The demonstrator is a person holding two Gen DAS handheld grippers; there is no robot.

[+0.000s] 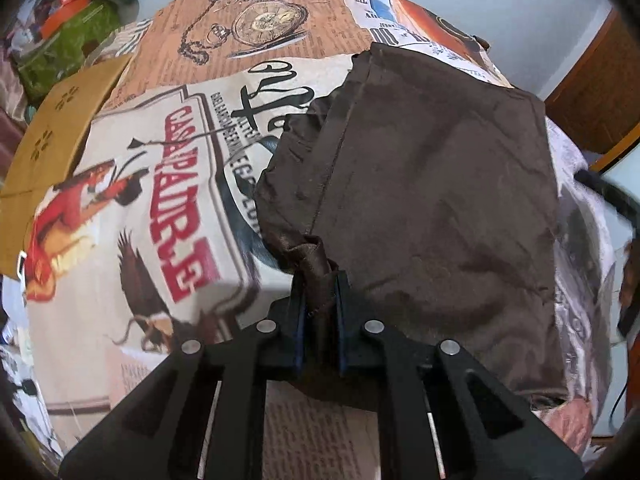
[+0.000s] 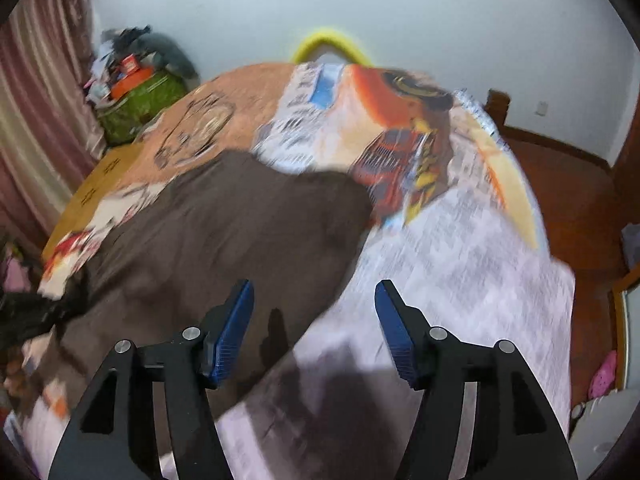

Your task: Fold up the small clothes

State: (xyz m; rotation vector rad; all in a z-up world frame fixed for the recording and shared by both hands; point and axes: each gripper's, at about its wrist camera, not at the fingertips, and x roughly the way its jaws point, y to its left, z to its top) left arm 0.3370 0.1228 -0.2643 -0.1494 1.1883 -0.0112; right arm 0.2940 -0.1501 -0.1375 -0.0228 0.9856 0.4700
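A dark brown garment (image 1: 432, 200) lies spread on the printed bedspread (image 1: 132, 200). My left gripper (image 1: 320, 280) is shut on a bunched corner of it at its near left edge. In the blurred right wrist view the same brown garment (image 2: 224, 232) lies to the left and ahead. My right gripper (image 2: 314, 292) is open and empty, its blue pads (image 2: 236, 320) above the garment's right edge and the bedspread (image 2: 460, 280). The other gripper shows as a dark blur at the far left (image 2: 28, 312).
A brown cardboard box (image 1: 52, 140) sits at the bed's left edge. A green bag with clutter (image 2: 136, 100) stands by the curtain (image 2: 36, 100). Wooden floor (image 2: 572, 200) and furniture lie to the right of the bed. A yellow curved object (image 2: 328, 40) is at the far end.
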